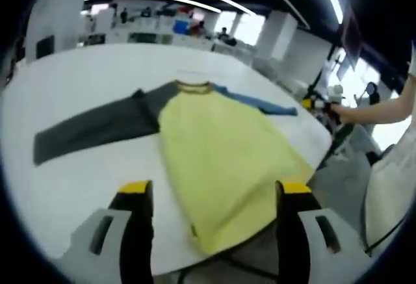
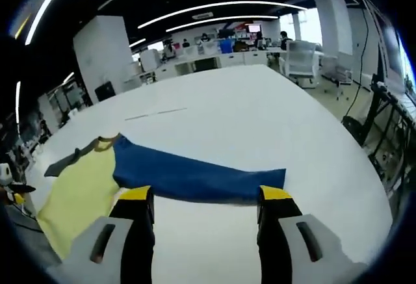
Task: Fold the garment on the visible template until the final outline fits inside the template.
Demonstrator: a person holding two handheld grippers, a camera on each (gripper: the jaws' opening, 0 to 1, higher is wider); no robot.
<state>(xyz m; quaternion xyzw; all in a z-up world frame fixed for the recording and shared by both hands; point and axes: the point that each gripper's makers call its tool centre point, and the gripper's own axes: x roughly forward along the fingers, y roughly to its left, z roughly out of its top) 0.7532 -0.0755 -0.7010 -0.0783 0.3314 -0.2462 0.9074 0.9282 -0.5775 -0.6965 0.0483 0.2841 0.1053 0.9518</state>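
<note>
On white table (image 2: 273,121) | garment (image 1: 221,147) hem overhangs edge | both hand-held grippers wide, empty

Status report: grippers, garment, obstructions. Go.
Left gripper open, right gripper open, both empty. Shirt flat on white table, sleeves spread, unfolded. Nothing obstructing.

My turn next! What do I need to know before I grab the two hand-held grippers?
Left hand-held gripper: open, holding nothing, above the shirt's yellow hem.
Right hand-held gripper: open, holding nothing, just short of the blue sleeve.
Shirt: lies flat and spread out on the white table, grey sleeve out to one side, blue sleeve to the other; hem at the table edge.
Done: nothing folded yet.
Left: fold both sleeves in, then the body. I can't make out a template outline.
</note>
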